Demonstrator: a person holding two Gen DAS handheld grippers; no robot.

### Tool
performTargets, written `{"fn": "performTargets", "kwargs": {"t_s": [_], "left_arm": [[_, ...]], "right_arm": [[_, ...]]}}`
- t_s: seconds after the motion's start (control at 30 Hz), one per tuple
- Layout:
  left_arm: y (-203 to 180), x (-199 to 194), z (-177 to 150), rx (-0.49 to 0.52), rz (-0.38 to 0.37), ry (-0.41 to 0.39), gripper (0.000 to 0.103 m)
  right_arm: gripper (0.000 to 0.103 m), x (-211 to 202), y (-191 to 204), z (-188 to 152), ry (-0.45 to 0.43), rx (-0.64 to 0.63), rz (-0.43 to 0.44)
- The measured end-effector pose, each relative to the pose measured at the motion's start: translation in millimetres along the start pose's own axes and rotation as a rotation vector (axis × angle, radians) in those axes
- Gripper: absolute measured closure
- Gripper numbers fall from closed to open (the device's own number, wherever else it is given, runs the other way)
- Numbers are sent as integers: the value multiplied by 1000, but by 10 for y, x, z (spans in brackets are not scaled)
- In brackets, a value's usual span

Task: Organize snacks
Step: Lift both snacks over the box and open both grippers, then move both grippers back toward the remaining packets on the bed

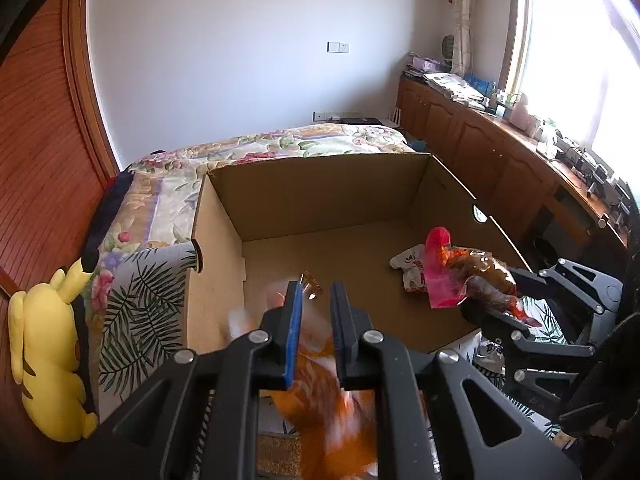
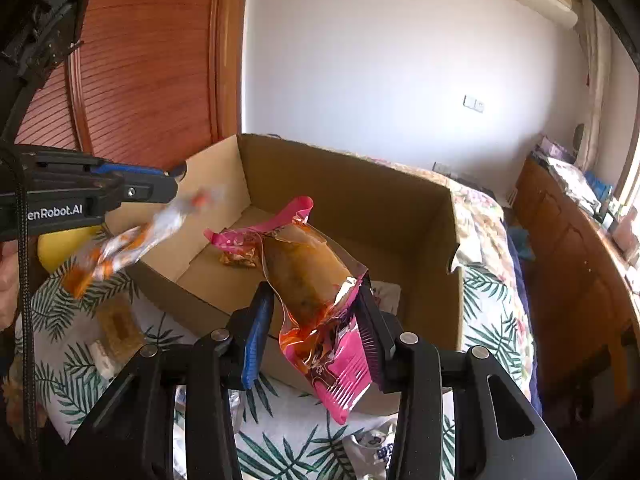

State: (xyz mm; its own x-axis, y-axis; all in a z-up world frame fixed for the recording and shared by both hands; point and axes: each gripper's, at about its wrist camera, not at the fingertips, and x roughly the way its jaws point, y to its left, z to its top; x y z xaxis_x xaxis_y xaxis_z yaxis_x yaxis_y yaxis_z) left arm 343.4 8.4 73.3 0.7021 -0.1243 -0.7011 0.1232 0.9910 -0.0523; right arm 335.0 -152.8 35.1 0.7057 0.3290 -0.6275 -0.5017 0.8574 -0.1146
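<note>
Cardboard box (image 1: 320, 196) sits open on the bed (image 1: 280, 140), its flaps up, and both pairs of tongs reach toward it with a snack each. The left tongs (image 1: 315, 304) are pinched tight on an orange and white packet (image 2: 132, 240), which is blurred in both views; from the right wrist camera it hangs off the tong tips just outside the box's near left wall, above the leaf-print cover (image 2: 72, 360). The right tongs (image 2: 316, 300) are clamped on a pink and clear wrapper (image 2: 312, 280) with something brown inside; the wrapper is squeezed between the blue pad and the dark one and sticks up over the near edge of the box, its pink sealed end pointing into the opening.

On the box floor lie two things: a small golden-orange packet (image 2: 238, 258) toward the left wall and a white packet with red print (image 1: 412, 268) on the right, partly hidden behind the pink wrapper. More snacks wait outside the box on the cover: a clear packet with a brown square biscuit (image 2: 118, 328) to the left and a crumpled silver-white packet (image 2: 372, 448) down near the right tongs. A yellow plush toy (image 1: 52, 360) leans at the bed's left edge against the wooden wardrobe (image 1: 36, 120). A long wooden counter (image 1: 500, 136) cluttered with small items runs under the window (image 1: 580, 60).
</note>
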Motion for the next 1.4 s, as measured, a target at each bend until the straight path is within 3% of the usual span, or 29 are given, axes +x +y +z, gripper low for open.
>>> {"fn": "performTargets", "kwargs": {"t_s": [0.43,0.5,0.87,1.13,1.4], "left_arm": [[166,-88,-61,-42,-32,-32,91],[178,-145,-69,-41,-37,-45,91],[129,-549,-232,7,-68,-107,88],[128,-785,-532,21,-121,-123,87],[186,-840,-963,26,-141,-95,86]], "right_arm": [[60,34,-27,-31,-5,47,33],[55,-1,-17,-33,-18,47,27],[55,-358,107,-138,-77,59,101],[54,-696,247,-418,-110,36,141],[54,-750,386,-877,-65,18,164]]}}
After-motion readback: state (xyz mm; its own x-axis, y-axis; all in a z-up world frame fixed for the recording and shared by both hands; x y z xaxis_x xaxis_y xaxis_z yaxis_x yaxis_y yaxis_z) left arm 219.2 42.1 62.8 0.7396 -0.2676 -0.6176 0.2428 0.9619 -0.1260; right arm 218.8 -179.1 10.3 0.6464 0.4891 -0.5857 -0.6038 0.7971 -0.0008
